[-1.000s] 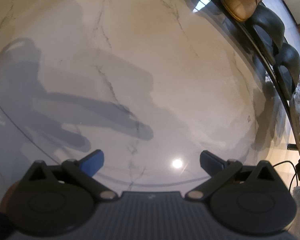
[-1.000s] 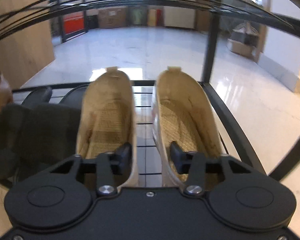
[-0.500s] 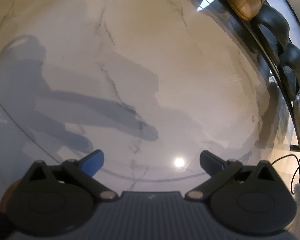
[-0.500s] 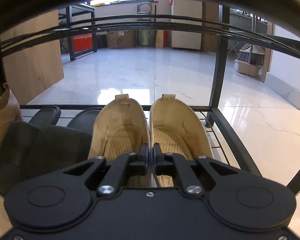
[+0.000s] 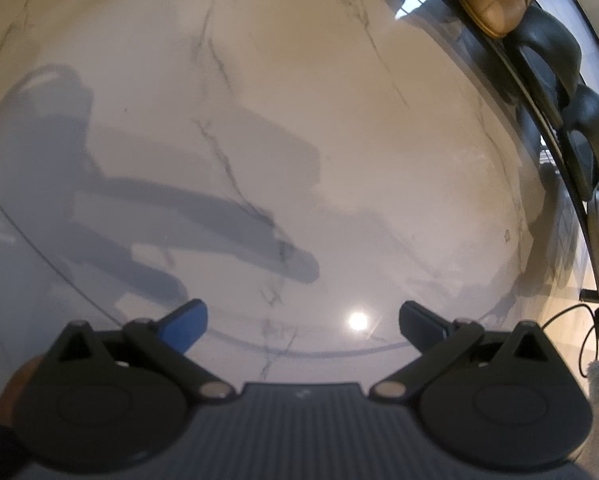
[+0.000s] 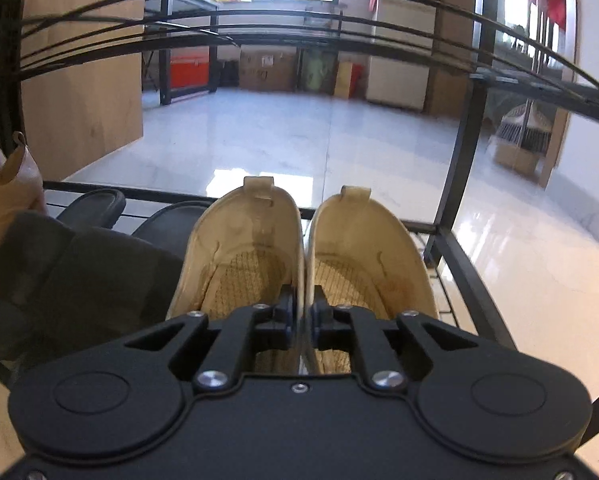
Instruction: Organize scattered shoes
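Fingers (image 6: 287,312) pinching beige shoes' (image 6: 243,264) adjoining walls, apparently.

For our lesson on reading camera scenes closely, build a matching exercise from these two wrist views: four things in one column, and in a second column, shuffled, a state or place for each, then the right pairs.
Things
1. left gripper
2. right gripper
3. black slippers
4. tan lace-up shoe

States or places
A. on the rack, left of the beige shoes
B. open, over bare marble floor
C. top right corner of the left wrist view
D. shut on the touching inner walls of the beige shoes

Pairs: 1-B, 2-D, 3-A, 4-C
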Motion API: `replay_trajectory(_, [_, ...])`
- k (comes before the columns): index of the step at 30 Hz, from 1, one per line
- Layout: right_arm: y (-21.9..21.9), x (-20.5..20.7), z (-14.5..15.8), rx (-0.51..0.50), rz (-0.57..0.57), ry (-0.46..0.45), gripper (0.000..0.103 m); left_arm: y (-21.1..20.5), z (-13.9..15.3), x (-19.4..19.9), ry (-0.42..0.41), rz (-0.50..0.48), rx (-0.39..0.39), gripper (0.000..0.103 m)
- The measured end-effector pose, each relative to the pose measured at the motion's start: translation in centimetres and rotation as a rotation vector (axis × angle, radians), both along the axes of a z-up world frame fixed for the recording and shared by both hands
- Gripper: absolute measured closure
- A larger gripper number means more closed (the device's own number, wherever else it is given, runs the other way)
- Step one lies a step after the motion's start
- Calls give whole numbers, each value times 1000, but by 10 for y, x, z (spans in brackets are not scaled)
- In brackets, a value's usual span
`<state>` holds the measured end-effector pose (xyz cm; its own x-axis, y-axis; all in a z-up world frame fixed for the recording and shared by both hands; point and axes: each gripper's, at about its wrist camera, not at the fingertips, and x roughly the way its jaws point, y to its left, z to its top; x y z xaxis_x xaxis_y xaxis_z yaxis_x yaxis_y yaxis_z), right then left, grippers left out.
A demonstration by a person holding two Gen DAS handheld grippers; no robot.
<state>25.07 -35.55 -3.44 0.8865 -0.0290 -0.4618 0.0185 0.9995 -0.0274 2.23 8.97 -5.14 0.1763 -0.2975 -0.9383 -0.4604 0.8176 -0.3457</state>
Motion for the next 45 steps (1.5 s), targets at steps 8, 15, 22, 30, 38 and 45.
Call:
replay_trajectory(8, [1, -8, 9, 6, -28, -161, 97, 2, -5, 0, 9, 2, 0, 1])
replay_trajectory(15, [0, 14, 9, -14, -31, -220, 97, 4, -10, 0, 29, 11, 4, 1])
replay_trajectory(22, [0, 29, -6, -22, -41, -224, 97, 7, -12, -3, 41, 9, 5, 1])
replay_trajectory(30, [0, 40, -14, -42, -48, -250, 96, 7, -8, -8, 38, 2, 2, 1])
replay_trajectory(38, [-5, 7, -3, 60, -52, -294, 35, 10, -5, -10, 32, -1, -22, 1])
replay_trajectory(45, [-12, -77, 17, 121, -103, -243, 12, 14, -3, -14, 29, -2, -58, 1])
